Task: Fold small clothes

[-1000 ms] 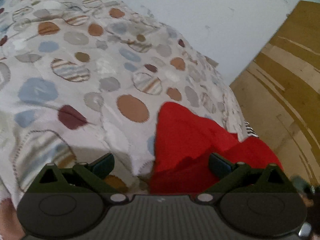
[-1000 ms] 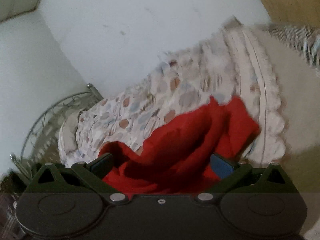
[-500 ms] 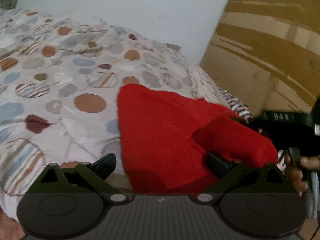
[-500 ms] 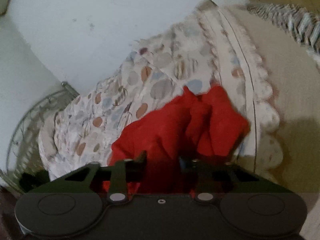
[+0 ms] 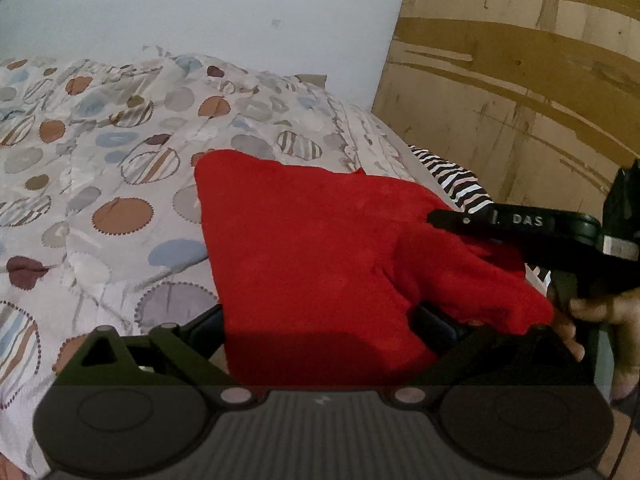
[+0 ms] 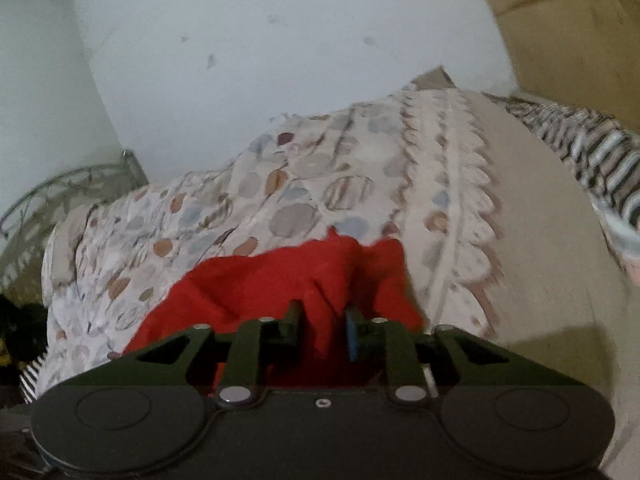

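1. Across both views, a bed with a spotted quilt (image 5: 120, 168) fills the scene; a striped cloth (image 5: 460, 184) lies at its far edge, below a wooden panel (image 5: 520, 80).
2. Near the quilt's edge lies the red garment (image 5: 312, 248), spread mostly flat, one side bunched into a raised fold toward the right.
3. Left gripper (image 5: 320, 320): jaws stand wide apart, the garment's near hem between them; neither pad visibly presses the cloth, so it grips nothing.
4. Right gripper (image 6: 322, 328): jaws have just been closing and then easing slightly apart; they are drawn close together on a pinch of red cloth, which rises between the fingers (image 6: 294, 320). From the left view it reaches in from the side, a hand (image 5: 592, 312) behind it.
5. Risk, as a judgement: the pinch looks shallow and gathers several layers, so a pull could slip off or drag the whole garment crooked. With the left jaws not clamped, the hem is unanchored and may slide toward the bed's edge.
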`<state>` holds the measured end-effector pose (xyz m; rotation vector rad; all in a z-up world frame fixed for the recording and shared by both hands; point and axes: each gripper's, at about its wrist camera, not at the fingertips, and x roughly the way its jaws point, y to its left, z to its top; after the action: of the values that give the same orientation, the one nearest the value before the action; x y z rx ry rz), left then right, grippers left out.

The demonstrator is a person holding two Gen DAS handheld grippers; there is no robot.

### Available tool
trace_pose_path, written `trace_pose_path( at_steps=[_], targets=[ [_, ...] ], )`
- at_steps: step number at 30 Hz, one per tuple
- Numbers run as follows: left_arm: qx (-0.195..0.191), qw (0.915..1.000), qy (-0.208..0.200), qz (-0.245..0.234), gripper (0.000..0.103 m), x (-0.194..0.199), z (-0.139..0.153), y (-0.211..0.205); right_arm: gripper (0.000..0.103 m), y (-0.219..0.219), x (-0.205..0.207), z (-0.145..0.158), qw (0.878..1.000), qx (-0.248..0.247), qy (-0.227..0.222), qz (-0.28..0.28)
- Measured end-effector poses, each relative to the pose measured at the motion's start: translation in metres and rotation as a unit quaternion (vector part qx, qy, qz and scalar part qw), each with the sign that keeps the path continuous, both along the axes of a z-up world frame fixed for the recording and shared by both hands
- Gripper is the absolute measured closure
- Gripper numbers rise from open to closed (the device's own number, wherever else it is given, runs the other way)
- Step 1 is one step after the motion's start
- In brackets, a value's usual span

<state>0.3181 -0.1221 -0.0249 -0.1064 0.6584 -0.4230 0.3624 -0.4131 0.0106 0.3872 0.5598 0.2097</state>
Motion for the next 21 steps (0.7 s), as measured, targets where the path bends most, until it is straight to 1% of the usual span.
trace_pose_path(
  at_steps=[1,2,3,4,5,6,7,8,9,11,12,13,15,17,19,21],
  targets=[
    [-0.005,1.0000,0.004,0.002,0.003,0.001,0.000,0.001,0.066,-0.003,-0.003,-0.002,1.000,0.006,-0.002,-0.005],
    [-0.012,0.9999,0.011,0.004,0.003,0.002,-0.001,0.003,0.065,-0.003,-0.006,-0.002,1.000,0.007,-0.004,-0.006],
    [-0.017,0.9997,0.016,0.006,0.003,0.002,-0.001,0.004,0.062,-0.002,-0.008,-0.001,1.000,0.002,-0.004,-0.008],
    [-0.020,0.9996,0.020,0.009,0.003,0.003,-0.001,0.006,0.056,-0.001,-0.010,0.002,1.000,-0.008,-0.004,-0.012],
    [-0.021,0.9995,0.020,0.013,0.003,0.002,-0.001,0.006,0.054,0.001,-0.012,0.006,1.000,-0.017,-0.006,-0.016],
    [-0.021,0.9995,0.018,0.017,0.003,0.002,0.000,0.007,0.047,0.003,-0.013,0.012,0.999,-0.026,-0.009,-0.019],
    [-0.019,0.9994,0.016,0.022,0.003,0.001,0.001,0.007,0.033,0.006,-0.015,0.019,0.999,-0.039,-0.014,-0.022],
    [-0.016,0.9994,0.012,0.029,0.003,-0.002,0.002,0.007,0.025,0.009,-0.018,0.026,0.998,-0.049,-0.020,-0.024],
    [-0.012,0.9993,0.008,0.035,0.003,-0.005,0.004,0.007,0.015,0.011,-0.021,0.032,0.998,-0.057,-0.026,-0.024],
    [-0.004,0.9991,-0.005,0.043,0.003,-0.013,0.009,0.006,0.008,0.021,-0.025,0.047,0.997,-0.070,-0.042,-0.009],
    [0.000,0.9989,-0.012,0.045,0.003,-0.018,0.011,0.006,0.004,0.027,-0.027,0.054,0.996,-0.076,-0.046,0.001],
    [0.002,0.9989,-0.019,0.044,0.003,-0.023,0.013,0.005,0.001,0.033,-0.027,0.060,0.995,-0.082,-0.049,0.011],
    [0.005,0.9988,-0.030,0.038,0.003,-0.032,0.014,0.002,0.001,0.049,-0.026,0.068,0.993,-0.099,-0.047,0.036],
    [0.006,0.9988,-0.034,0.036,0.003,-0.037,0.014,0.001,0.001,0.065,-0.023,0.070,0.990,-0.121,-0.034,0.064],
    [-0.003,0.9989,-0.029,0.035,0.002,-0.039,0.014,0.003,0.001,0.081,-0.019,0.066,0.984,-0.151,-0.016,0.089],
    [-0.015,0.9991,-0.018,0.035,0.002,-0.040,0.013,0.008,0.001,0.093,-0.017,0.059,0.977,-0.189,-0.001,0.099]
  ],
)
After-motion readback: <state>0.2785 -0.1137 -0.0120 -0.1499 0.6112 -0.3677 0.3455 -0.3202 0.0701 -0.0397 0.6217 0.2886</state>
